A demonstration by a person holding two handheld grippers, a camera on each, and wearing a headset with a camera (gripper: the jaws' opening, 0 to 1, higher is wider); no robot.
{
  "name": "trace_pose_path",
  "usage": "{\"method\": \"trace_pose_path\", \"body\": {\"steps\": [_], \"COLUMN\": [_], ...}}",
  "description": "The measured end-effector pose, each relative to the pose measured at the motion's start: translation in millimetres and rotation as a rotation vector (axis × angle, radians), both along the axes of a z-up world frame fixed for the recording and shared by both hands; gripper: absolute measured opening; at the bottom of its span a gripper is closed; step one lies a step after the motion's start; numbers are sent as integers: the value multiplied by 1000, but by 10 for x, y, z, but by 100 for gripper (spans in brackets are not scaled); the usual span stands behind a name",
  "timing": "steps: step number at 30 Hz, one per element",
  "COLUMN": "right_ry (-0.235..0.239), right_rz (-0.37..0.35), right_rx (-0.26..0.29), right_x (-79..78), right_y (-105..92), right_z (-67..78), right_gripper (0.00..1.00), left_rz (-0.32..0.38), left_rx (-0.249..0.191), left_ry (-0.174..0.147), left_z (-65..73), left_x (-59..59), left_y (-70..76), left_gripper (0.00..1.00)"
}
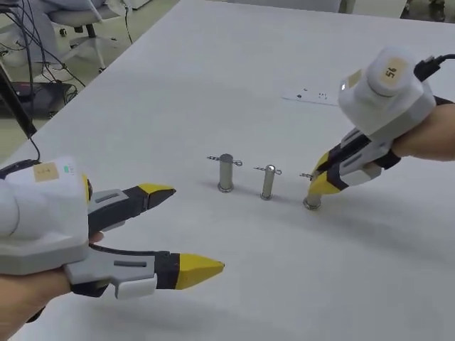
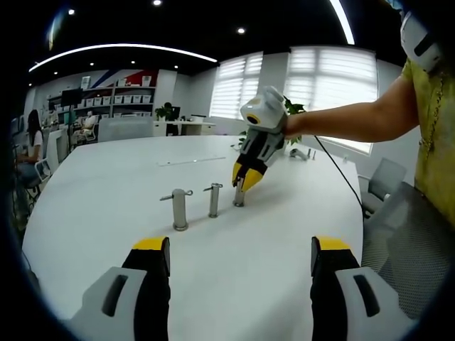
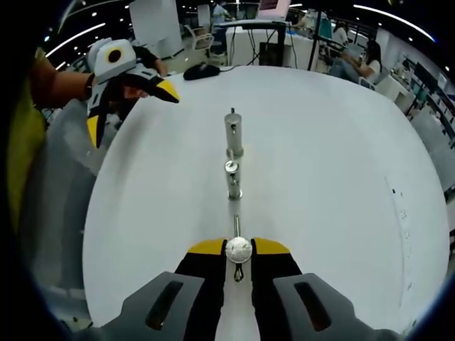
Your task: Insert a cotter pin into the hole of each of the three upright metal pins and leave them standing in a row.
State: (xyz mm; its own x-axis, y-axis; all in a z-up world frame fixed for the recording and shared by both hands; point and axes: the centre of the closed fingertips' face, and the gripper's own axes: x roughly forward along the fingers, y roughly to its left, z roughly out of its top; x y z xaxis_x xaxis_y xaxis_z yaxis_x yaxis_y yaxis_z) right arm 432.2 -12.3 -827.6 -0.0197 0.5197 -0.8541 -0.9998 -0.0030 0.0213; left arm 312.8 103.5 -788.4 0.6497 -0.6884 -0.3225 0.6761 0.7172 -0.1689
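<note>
– At the right end of the row, what is the condition of the right gripper point(image 1: 320, 183)?

– Its yellow-tipped jaws are drawn narrow and bear on both sides of the round head of the short upright grey steel pin point(image 1: 311, 202) standing there. In the right gripper view, the right gripper point(image 3: 239, 245) flanks that head closely. A thin silver wire cotter pin point(image 3: 236, 272) passes through the head. Its loop lies between the jaws and its straight end projects past the tips.

– And the left gripper point(image 1: 190, 227)?

– It hovers above the table with its jaws spread wide and nothing between them. It sits well apart from the row, off the row's left end, on the side near the person.

– State the other two items.

– The middle steel pin point(image 1: 268, 182) and the left-end steel pin point(image 1: 226, 174) both stand upright. Each carries a cotter pin point(image 1: 224, 160) crosswise through the hole near its top. The three stand in one straight line, apart from each other.

– Supporting surface?

– A plain white matte table point(image 1: 284, 71) bears all three. A flat white printed sheet point(image 1: 309, 96) lies beyond the row. A grey office chair point(image 1: 78, 28) stands past the far left edge.
</note>
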Motion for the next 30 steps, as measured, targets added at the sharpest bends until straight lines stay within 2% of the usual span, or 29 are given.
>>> {"method": "trace_pose_path", "body": {"steps": [11, 16, 27, 30], "right_ry": [-24, -26, -45, -56], "right_rz": [45, 42, -9, -38], "right_rx": [9, 11, 56, 87], "right_x": [0, 3, 4, -2], "right_y": [-9, -7, -36, -41], "right_z": [-10, -12, 66, 156], "right_gripper": [14, 15, 31, 36], "left_rz": [-6, -4, -7, -10], "left_rx": [1, 3, 4, 3], "left_ry": [0, -1, -12, -18], "left_z": [-2, 1, 43, 84], "left_x": [-2, -1, 7, 16], "left_y": [-27, -19, -1, -4], "left_gripper": [80, 81, 82, 83]}}
